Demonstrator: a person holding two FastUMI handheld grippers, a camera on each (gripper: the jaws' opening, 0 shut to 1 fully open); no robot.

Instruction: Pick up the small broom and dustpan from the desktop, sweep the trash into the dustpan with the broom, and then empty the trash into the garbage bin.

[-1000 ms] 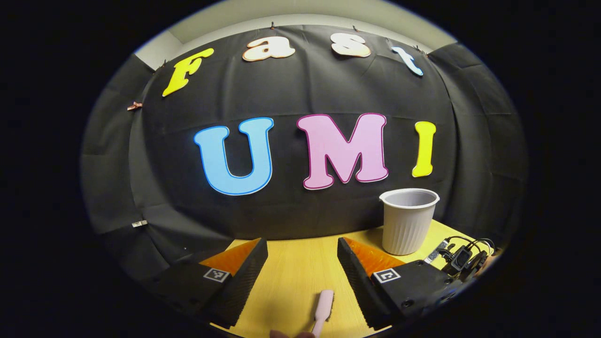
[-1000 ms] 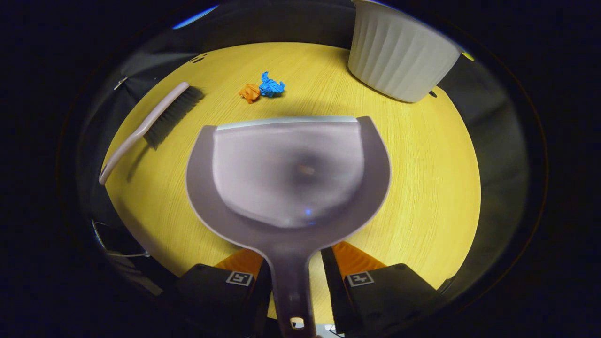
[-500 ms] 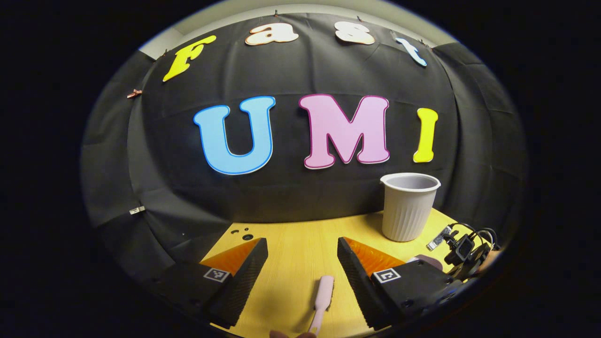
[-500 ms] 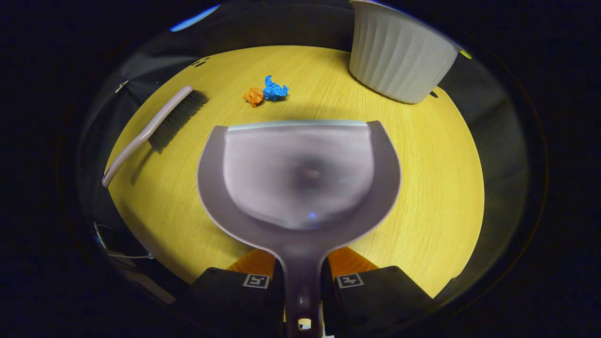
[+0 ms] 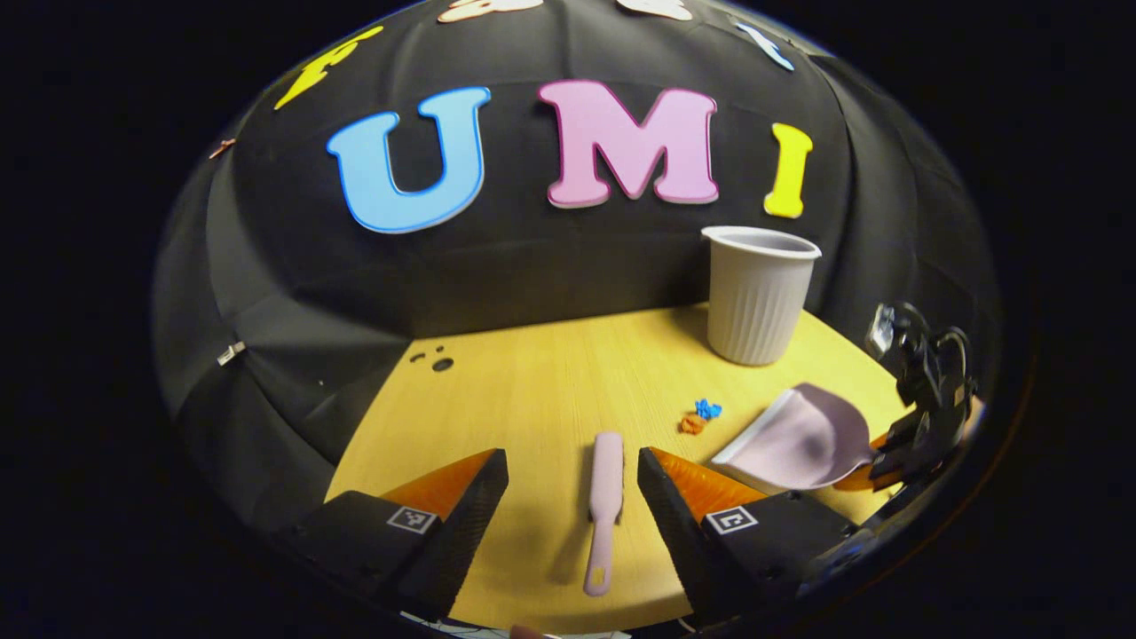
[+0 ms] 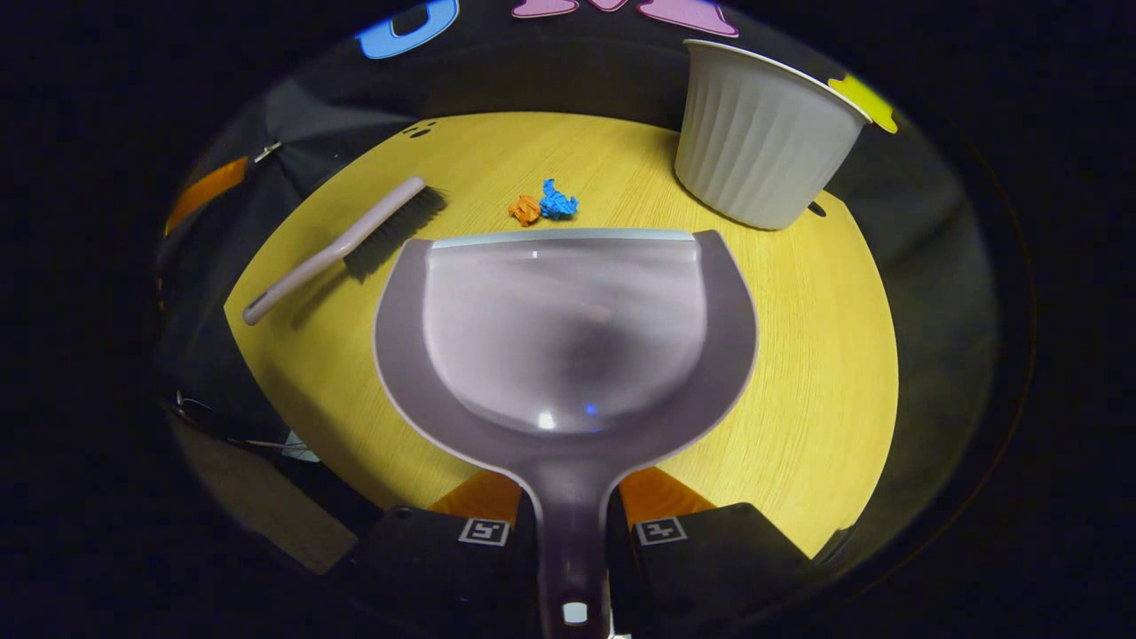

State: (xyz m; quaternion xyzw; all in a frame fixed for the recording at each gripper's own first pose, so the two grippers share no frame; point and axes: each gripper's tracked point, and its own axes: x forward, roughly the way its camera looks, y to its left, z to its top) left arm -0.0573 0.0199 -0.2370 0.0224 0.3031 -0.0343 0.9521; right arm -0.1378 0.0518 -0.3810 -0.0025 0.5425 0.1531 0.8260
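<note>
Between the right gripper [image 6: 568, 532] fingers, in the right gripper view, the dustpan [image 6: 568, 337] handle is clamped from both sides, and the pan spreads forward with its front lip toward the trash. Just past that lip lie an orange scrap [image 6: 524, 209] and a blue scrap [image 6: 557, 201], touching each other on the tabletop [image 6: 799, 355]. Left of them the broom [image 6: 355, 244] lies flat, bristles toward the scraps, handle pointing away toward the tabletop's edge. Farther right stands the bin [image 6: 759, 151], upright near the back edge.

Nearest in the left gripper view, the left gripper [image 5: 572, 497] is spread wide and holds nothing; the broom's handle lies on the tabletop in the gap between its fingers, touching neither. Beyond, to the right, sit the scraps, the dustpan held by the right gripper, and the bin behind them.
</note>
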